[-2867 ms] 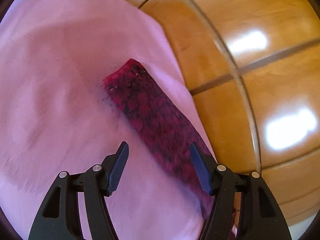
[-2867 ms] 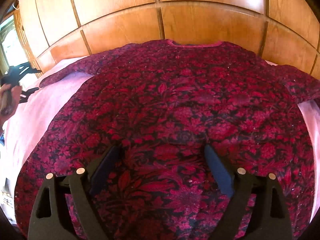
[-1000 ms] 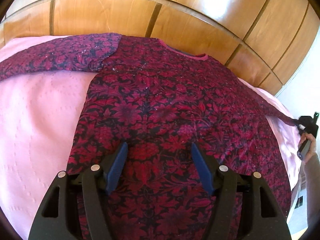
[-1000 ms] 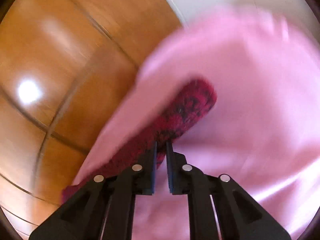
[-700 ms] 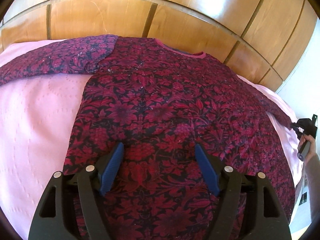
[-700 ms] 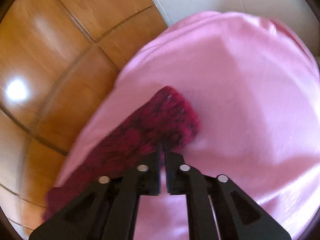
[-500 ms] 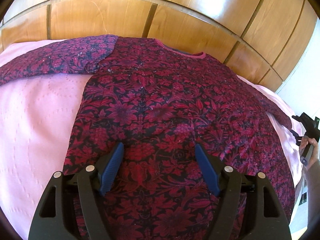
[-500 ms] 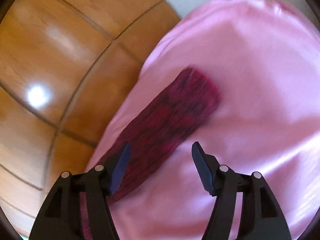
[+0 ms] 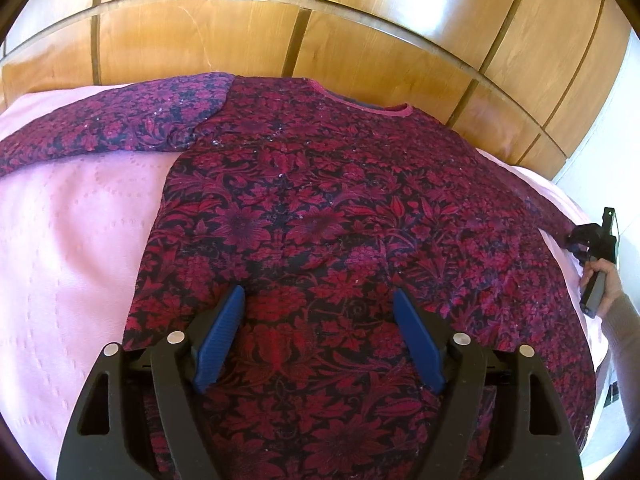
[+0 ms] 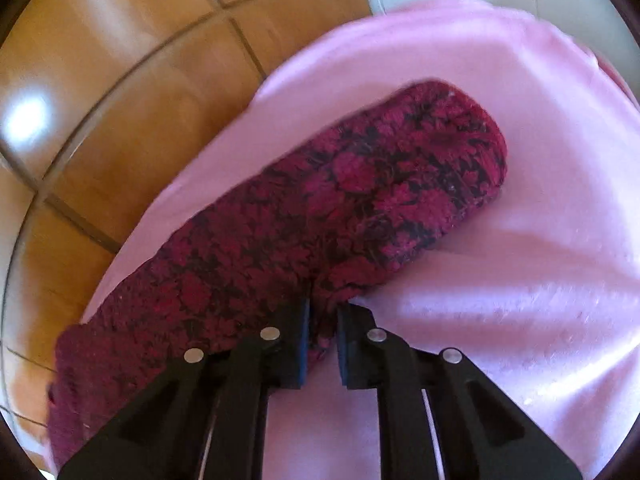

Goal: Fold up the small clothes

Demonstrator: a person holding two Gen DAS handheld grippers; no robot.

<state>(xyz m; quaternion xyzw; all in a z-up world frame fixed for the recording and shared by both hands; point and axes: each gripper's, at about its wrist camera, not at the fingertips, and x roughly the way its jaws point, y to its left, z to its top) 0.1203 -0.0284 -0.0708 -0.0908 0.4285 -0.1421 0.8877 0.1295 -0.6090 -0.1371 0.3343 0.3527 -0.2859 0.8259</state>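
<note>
Jaws first: the left gripper has its blue-padded jaws spread wide and they have just been opening a little further, hovering over the lower middle of the top with nothing pinched between them. Over in the right wrist view, the right gripper has just snapped its jaws nearly together, and a small fold of the sleeve sits squeezed in the narrow gap between them, at the sleeve's lower edge a little short of the cuff.

The top is a long-sleeved knit with crimson flowers and leaves on a dark ground and a pink trim at the round neck. In the left wrist view it lies flat, neck toward the upper middle of the frame, filling the centre and right. One sleeve stretches out to the upper left, smooth and straight. The other runs off to the right edge, where the right gripper shows again, small and dark, with a hand on its handle.

It all rests on a pink bedspread, faintly patterned with dotted lines. Behind it, across the top of the frame, runs a glossy wooden headboard. In the right wrist view the sleeve lies diagonally from lower left to the cuff at upper right, a bit blurred.
</note>
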